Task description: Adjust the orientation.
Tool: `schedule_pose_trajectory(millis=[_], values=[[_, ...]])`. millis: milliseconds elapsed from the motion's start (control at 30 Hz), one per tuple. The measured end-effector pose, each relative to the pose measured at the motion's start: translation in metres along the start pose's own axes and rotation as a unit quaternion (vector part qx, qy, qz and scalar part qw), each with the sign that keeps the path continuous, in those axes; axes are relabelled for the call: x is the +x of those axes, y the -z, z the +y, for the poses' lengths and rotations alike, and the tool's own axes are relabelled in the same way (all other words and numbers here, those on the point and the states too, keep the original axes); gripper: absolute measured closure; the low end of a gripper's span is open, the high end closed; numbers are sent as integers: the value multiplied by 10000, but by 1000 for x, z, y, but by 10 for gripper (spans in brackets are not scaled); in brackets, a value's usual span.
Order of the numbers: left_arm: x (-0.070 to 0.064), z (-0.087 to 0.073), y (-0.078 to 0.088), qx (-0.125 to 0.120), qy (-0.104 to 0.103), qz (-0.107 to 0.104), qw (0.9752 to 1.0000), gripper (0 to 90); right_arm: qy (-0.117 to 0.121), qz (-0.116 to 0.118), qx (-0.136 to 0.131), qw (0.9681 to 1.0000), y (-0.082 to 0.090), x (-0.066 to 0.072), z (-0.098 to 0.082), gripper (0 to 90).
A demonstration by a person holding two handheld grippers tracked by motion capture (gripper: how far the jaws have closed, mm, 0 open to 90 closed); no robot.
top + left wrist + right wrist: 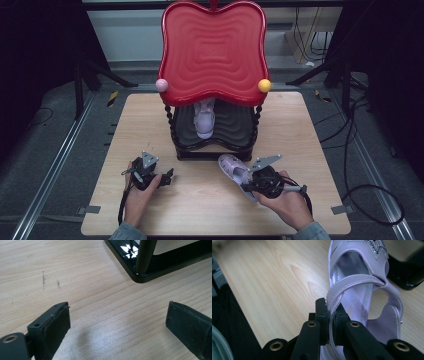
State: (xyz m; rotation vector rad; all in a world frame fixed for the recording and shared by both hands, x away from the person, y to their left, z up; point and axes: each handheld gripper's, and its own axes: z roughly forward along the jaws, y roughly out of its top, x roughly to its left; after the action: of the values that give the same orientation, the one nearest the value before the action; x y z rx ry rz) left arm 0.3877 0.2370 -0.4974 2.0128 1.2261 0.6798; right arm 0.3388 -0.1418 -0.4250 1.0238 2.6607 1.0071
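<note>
Sandal (362, 290): lilac child's sandal, on the wooden surface (210, 200) just before the two-tier rack (212, 135).
Handling: judged light, soft straps, stiffer sole.
Right tongs (331, 315): clamped on the side strap.
Left tongs (117, 322): wide apart, nothing between them.
Hold: strap may flex; the sole edge looks firmer.

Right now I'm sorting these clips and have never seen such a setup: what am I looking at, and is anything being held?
A person at a wooden table holds a hand-operated two-jaw gripper in each hand. The high view looks down from above; the other two pictures come from cameras riding on the grippers. On the table stands a two-tier shoe rack with a red top, one lilac sandal on the shelf below it. The right gripper is clamped on a strap of a second lilac sandal. The left gripper is open over bare wood beside the rack's base.
</note>
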Motion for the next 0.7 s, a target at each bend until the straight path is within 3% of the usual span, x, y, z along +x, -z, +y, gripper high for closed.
schedule_pose_trajectory(millis=[333,500,700], values=[[3,-2,-1,-53,153,44,9999,44,-94,125,-689,9975,29,11,10,864],[4,-2,-1,-67,178,90,9998,44,-74,78,-861,9962,31,14,17,864],[5,-2,-1,-92,237,58,9997,44,-187,-7,-1227,9923,34,17,24,864]])
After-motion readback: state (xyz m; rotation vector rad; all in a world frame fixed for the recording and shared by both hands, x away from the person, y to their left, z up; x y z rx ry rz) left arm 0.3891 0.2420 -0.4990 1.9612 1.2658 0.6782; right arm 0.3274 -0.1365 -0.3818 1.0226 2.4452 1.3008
